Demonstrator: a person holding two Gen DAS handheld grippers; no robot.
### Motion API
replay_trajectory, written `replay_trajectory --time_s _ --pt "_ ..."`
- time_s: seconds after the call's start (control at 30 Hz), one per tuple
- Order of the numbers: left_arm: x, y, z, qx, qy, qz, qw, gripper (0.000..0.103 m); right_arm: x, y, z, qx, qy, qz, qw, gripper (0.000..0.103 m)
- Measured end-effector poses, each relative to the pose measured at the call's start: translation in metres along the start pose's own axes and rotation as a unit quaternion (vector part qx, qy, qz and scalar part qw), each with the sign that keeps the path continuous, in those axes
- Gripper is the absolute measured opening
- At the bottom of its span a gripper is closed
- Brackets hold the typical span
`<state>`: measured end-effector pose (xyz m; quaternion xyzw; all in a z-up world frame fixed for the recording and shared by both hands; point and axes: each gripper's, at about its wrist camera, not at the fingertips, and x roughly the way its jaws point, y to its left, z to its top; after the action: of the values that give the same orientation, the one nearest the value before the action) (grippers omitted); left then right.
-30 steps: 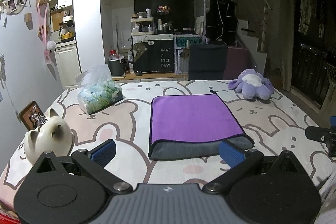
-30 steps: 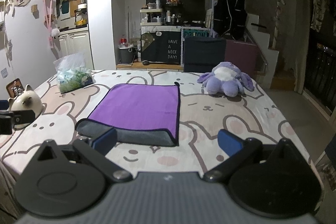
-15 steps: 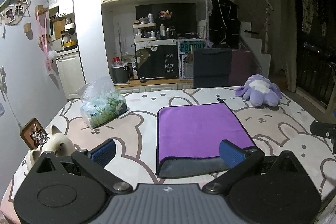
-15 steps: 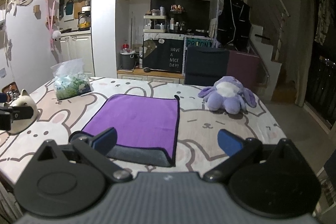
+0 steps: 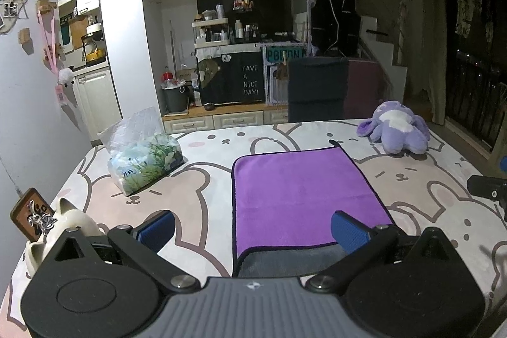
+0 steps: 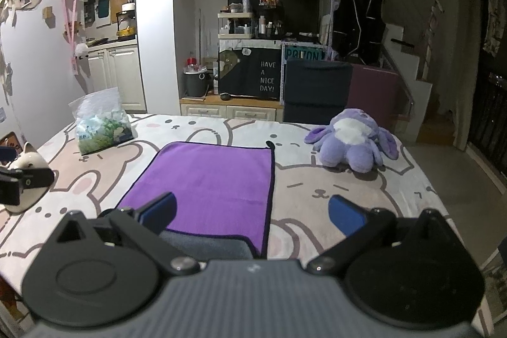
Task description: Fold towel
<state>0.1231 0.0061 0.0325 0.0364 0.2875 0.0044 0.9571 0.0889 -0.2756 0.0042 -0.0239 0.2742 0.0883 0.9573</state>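
Note:
A purple towel point(image 5: 301, 195) with a grey underside lies folded flat on the bunny-print table cover point(image 5: 206, 198); its grey fold faces me. It also shows in the right wrist view point(image 6: 215, 186). My left gripper point(image 5: 253, 232) is open and empty, held above the towel's near left corner. My right gripper point(image 6: 252, 213) is open and empty above the towel's near right corner. Each gripper's tip shows at the edge of the other's view.
A tissue pack point(image 5: 144, 154) sits at the back left. A white cat figurine point(image 5: 68, 220) and a small brown frame point(image 5: 30, 209) are at the near left. A purple plush toy point(image 5: 396, 132) sits at the back right. A dark chair point(image 5: 317, 89) stands behind the table.
Both grippers have pulled back and risen away from the towel. The towel's grey near edge sits lower in both views and is partly hidden behind the gripper bodies.

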Motion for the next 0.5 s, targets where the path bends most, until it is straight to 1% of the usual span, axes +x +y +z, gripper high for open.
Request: replay_trajectory --time_s 0.3,0.5 --pt "0.034 0.009 0.008 -0.008 0.016 0.018 0.9997 0.103 0.022 -0.002 0.006 -0.014 0.007 0.000 1.000 0.103" --pt "0.054 0.015 0.009 -0.010 0.030 0.016 0.9994 0.103 0.039 -0.007 0.006 -0.013 0.030 0.004 0.999 0.103"
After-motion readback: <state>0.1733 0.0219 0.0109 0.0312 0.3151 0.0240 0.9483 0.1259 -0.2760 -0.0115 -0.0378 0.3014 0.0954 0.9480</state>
